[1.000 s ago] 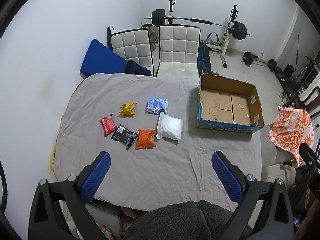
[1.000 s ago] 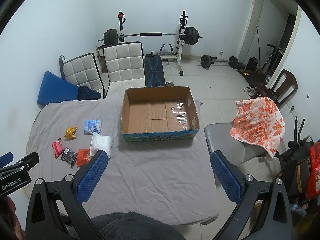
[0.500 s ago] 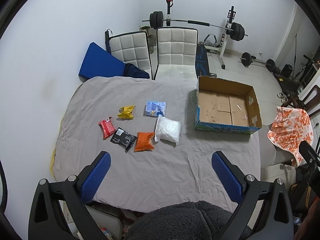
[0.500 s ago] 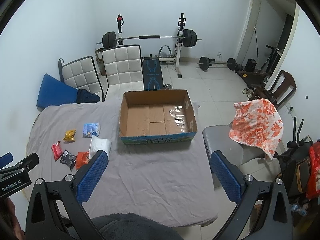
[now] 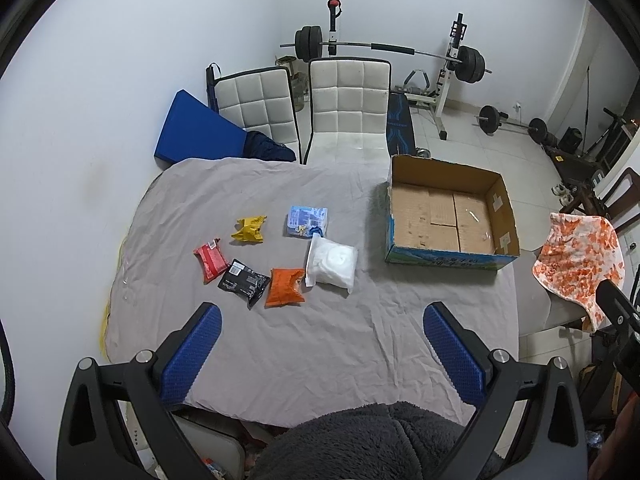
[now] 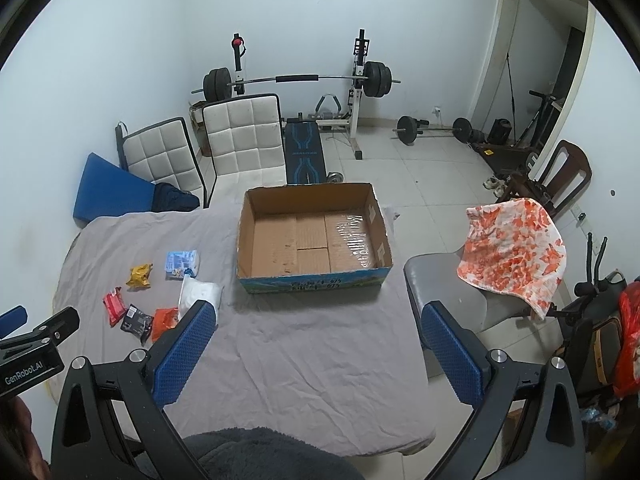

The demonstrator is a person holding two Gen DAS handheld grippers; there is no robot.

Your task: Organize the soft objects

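Note:
Several soft packets lie on the grey-covered table (image 5: 304,344): a yellow one (image 5: 249,230), a light blue one (image 5: 307,221), a white one (image 5: 332,265), an orange one (image 5: 285,287), a black one (image 5: 243,282) and a red one (image 5: 209,259). An empty cardboard box (image 5: 448,216) stands to their right; it also shows in the right wrist view (image 6: 312,236). My left gripper (image 5: 320,348) is open and empty, high above the table's near edge. My right gripper (image 6: 316,344) is open and empty, above the table in front of the box.
Two white padded chairs (image 5: 344,108) and a blue cushion (image 5: 196,132) stand behind the table. A grey chair with an orange-patterned cloth (image 6: 516,248) is at the table's right. A barbell rack (image 6: 300,80) and weights fill the back of the room.
Both grippers have drawn back and up a little, so the table and box look slightly farther away. Nothing on the table has moved.

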